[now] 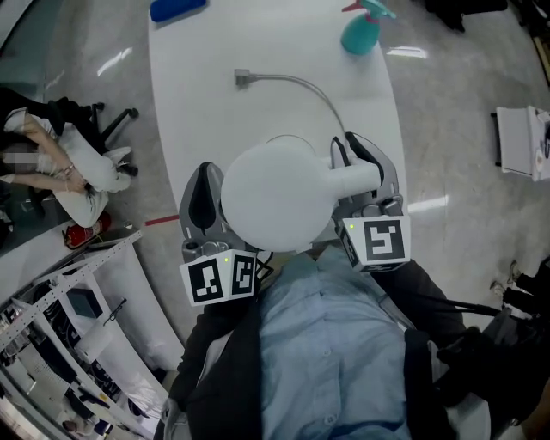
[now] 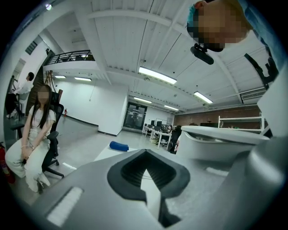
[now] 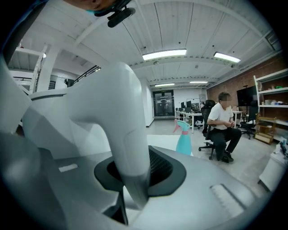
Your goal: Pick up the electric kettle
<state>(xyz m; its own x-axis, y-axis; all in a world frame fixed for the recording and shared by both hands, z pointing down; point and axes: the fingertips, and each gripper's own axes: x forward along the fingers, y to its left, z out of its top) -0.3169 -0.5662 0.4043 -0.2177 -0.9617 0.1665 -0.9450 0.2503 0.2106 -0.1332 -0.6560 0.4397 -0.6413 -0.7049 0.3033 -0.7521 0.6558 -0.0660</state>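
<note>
the right tongs [image 3: 131, 182] are clenched on the handle [image 3: 126, 130] of the white kettle [image 1: 275, 193], which rises between their dark pads. in the head view they reach in from the kettle's right side, marker cube toward the person.

the left tongs [image 2: 145, 177] are released: their jaws stand a narrow gap apart, with nothing between them and only a strip of white tabletop [image 1: 215, 51] showing through. they lie along the kettle's left side, and the round body hangs over their inner jaw. whether they touch the kettle cannot be made out.

the kettle sits over the near end of the tabletop, just in front of the person's light blue shirt [image 1: 326, 344]. whether its base is clear of the surface cannot be seen.

a grey cord [image 1: 301, 83] curves from behind the kettle to a plug [image 1: 245, 78] lying farther up the tabletop. at the far end stand a teal spray bottle [image 1: 361, 30] and a blue object [image 1: 176, 9].

a person [image 1: 69, 163] sits on an office chair on the floor to the left, and another seated person [image 3: 222, 126] shows in the right gripper view.
</note>
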